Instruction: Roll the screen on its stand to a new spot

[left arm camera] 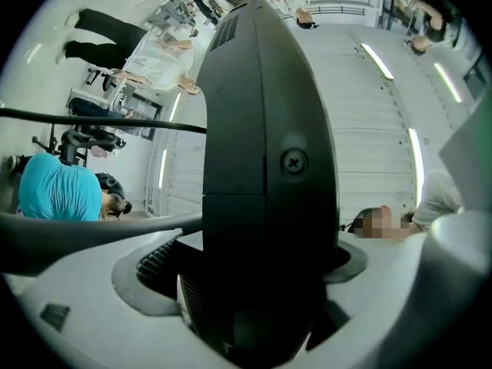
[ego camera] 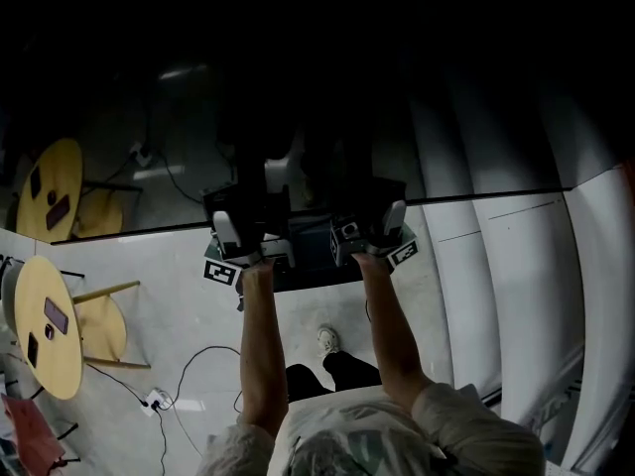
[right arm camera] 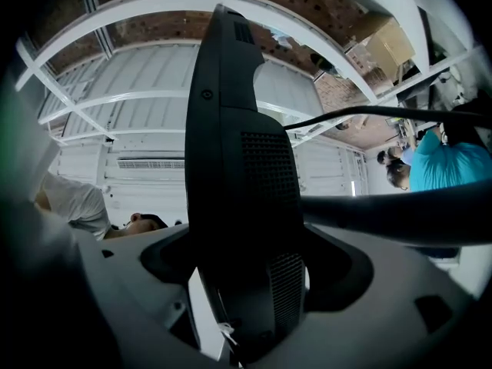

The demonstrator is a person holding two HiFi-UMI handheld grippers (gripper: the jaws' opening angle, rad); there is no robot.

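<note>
The screen [ego camera: 496, 87] fills the far half of the head view as a dark, glossy panel. Its near edge runs across just beyond the person's 2 outstretched arms. The left gripper [ego camera: 238, 251] and the right gripper [ego camera: 372, 246] sit side by side on that edge, near its middle and close together.

In the left gripper view, the jaws are closed on the screen's dark casing, which rises between them with a screw head on its side. In the right gripper view, the jaws clamp the same casing, where a vent grille shows.

On the floor left of the screen is a round yellow table [ego camera: 45, 325], with a chair [ego camera: 104, 327] just beside it. A cable [ego camera: 189, 365] trails near the person's shoe [ego camera: 328, 340], below the screen's edge. Beyond the casing, a person in a teal shirt [left arm camera: 54, 191] bends over.
</note>
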